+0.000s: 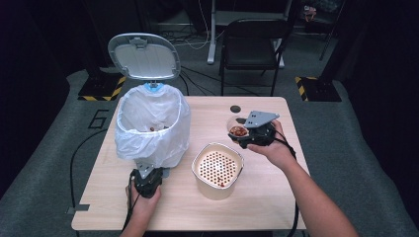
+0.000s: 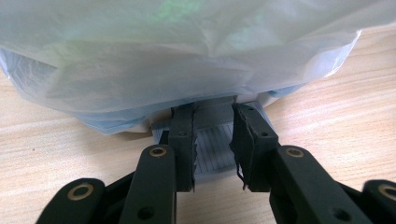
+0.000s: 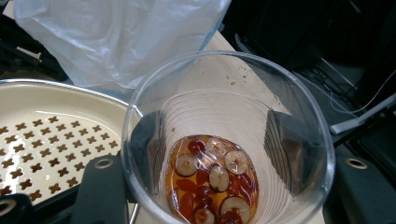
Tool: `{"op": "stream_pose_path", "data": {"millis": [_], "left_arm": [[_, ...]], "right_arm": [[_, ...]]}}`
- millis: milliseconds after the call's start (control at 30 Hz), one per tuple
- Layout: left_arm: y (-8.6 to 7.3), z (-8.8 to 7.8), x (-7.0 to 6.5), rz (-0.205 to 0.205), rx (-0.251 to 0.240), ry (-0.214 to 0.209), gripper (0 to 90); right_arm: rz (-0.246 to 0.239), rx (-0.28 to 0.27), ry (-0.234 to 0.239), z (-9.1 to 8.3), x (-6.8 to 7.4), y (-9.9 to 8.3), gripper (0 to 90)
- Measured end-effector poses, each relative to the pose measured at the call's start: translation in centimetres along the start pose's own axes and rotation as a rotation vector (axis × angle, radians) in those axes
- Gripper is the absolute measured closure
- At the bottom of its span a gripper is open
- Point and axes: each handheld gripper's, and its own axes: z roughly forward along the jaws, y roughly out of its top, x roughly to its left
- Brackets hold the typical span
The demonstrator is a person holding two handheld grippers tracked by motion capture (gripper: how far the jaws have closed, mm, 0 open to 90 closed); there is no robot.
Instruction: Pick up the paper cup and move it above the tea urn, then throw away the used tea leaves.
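Note:
A pedal bin (image 1: 152,123) lined with a white plastic bag (image 2: 187,56) stands at the table's left, its grey lid (image 1: 144,57) raised. My left gripper (image 1: 147,170) sits at the bin's foot; in the left gripper view its jaws (image 2: 212,109) stand a little apart, resting on the ribbed grey pedal (image 2: 212,151). My right gripper (image 1: 242,133) is shut on a clear plastic cup (image 3: 233,93), held above the table's right half. The cup holds red fruit slices (image 3: 212,186) in amber liquid. A cream pot with a perforated strainer insert (image 1: 217,168) stands between the two grippers.
The wooden table (image 1: 197,210) carries a small black round object (image 1: 235,108) near its far edge. A black chair (image 1: 252,44) stands behind the table. The bag (image 3: 116,37) and the strainer insert (image 3: 42,130) lie just beyond the cup.

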Motion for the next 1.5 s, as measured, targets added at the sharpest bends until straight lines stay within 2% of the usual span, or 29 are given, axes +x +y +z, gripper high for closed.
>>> {"op": "stream_pose_path", "data": {"millis": [67,100,167,233,367,667,833,1000,1100,1200,1300,1400,1467,1500], "left_arm": [[0.0,0.0,0.0,0.000,0.000,0.000,69.7],[0.0,0.0,0.0,0.000,0.000,0.001,69.6],[0.0,0.0,0.0,0.001,0.000,0.001,69.7],[0.0,0.0,0.0,0.000,0.000,-0.001,69.7],[0.0,0.0,0.0,0.001,0.000,0.000,69.7],[0.0,0.0,0.0,0.001,0.000,-0.002,69.7],[0.0,0.0,0.0,0.000,0.000,-0.001,69.7],[0.0,0.0,0.0,0.001,0.000,-0.001,69.7],[0.0,0.0,0.0,0.000,0.000,-0.001,69.7],[0.0,0.0,0.0,0.001,0.000,0.000,69.7],[0.0,0.0,0.0,0.000,0.000,0.000,69.6],[0.0,0.0,0.0,0.001,0.000,-0.001,69.6],[0.0,0.0,0.0,0.001,0.000,-0.001,69.6],[0.0,-0.1,0.0,0.002,0.007,-0.002,69.5]], "right_arm": [[-0.013,-0.003,-0.002,0.0,0.1,0.1,38.7],[-0.054,-0.013,-0.006,-0.1,0.5,0.4,38.9],[-0.066,-0.015,-0.006,-0.2,0.7,0.4,38.9],[-0.129,-0.025,-0.016,-0.3,1.2,0.7,39.1],[-0.211,-0.034,-0.029,-0.3,1.8,1.0,39.2],[-0.333,-0.039,-0.038,0.0,2.7,1.1,39.2],[-0.372,-0.037,-0.042,0.1,2.9,1.1,39.1],[-0.433,-0.013,-0.067,0.0,3.6,1.0,39.1],[-0.495,0.023,-0.094,0.1,4.3,1.0,39.1],[-0.579,0.042,-0.117,0.0,5.2,1.2,39.6],[-0.619,0.046,-0.134,-0.1,5.8,1.4,39.9],[-0.679,0.061,-0.150,-0.1,6.5,1.7,40.3],[-0.693,0.063,-0.157,-0.1,6.6,1.8,40.6],[-0.752,0.082,-0.183,0.0,7.1,1.8,41.6]]}}
